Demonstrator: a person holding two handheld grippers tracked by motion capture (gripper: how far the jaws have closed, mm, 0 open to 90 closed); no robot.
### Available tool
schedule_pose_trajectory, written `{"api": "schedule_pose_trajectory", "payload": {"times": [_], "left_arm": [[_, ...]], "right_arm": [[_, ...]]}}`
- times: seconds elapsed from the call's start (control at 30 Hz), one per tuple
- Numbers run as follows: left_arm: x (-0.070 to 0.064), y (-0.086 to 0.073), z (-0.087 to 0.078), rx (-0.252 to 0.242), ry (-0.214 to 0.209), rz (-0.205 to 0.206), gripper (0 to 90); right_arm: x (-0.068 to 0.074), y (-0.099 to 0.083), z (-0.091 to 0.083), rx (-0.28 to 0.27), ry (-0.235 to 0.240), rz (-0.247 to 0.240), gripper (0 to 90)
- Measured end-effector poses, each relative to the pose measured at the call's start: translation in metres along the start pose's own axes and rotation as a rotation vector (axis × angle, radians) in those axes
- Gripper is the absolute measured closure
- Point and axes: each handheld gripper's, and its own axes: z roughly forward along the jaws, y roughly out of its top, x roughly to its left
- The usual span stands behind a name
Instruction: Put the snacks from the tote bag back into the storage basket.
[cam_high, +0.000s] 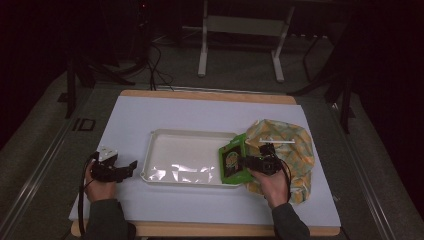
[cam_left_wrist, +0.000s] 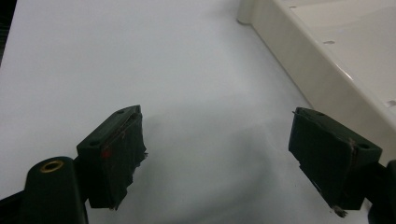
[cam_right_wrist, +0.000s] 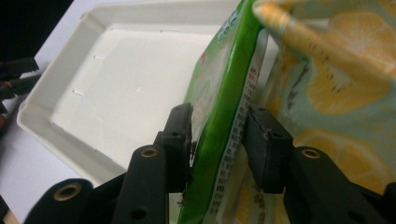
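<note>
A green snack packet (cam_high: 231, 160) (cam_right_wrist: 219, 116) stands tilted over the right rim of the cream tray (cam_high: 160, 137) (cam_right_wrist: 60, 135). My right gripper (cam_high: 248, 162) (cam_right_wrist: 217, 135) is shut on the packet's lower edge, one jaw on each face. Behind the packet lies a lemon-print cloth bag (cam_high: 290, 145) (cam_right_wrist: 345, 88). My left gripper (cam_high: 131, 166) (cam_left_wrist: 217, 154) rests open on the white mat left of the tray, with nothing between its jaws. The tray's wall (cam_left_wrist: 303, 70) runs along the right side of the left gripper view.
A white mat (cam_high: 200, 112) covers the wooden table (cam_high: 210, 95). A white stick (cam_high: 277, 142) lies on the cloth bag. White table legs (cam_high: 202, 45) stand on the floor beyond the table's far edge. The tray holds nothing inside.
</note>
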Motion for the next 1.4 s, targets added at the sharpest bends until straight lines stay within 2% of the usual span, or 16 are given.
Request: {"api": "schedule_pose_trajectory", "payload": {"times": [0.33, 0.63, 0.73, 1.03, 1.4], "left_arm": [[0.0, 0.0, 0.0, 0.0, 0.0, -0.001, 18.6], [0.0, 0.0, 0.0, 0.001, 0.0, 0.001, 18.6], [0.0, 0.0, 0.0, 0.0, -0.001, 0.0, 18.6], [0.0, 0.0, 0.0, 0.001, -0.001, 0.001, 18.6], [0.0, 0.0, 0.0, 0.001, -0.001, 0.001, 18.6]], "right_arm": [[0.0, -0.01, -0.003, 0.012, 0.019, -0.008, 61.8], [0.002, -0.016, 0.002, 0.053, 0.034, -0.015, 62.6], [0.004, -0.017, 0.007, 0.085, 0.048, -0.029, 63.2], [0.009, -0.019, 0.012, 0.115, 0.067, -0.045, 63.2], [0.013, -0.021, 0.007, 0.119, 0.082, -0.066, 63.7]]}}
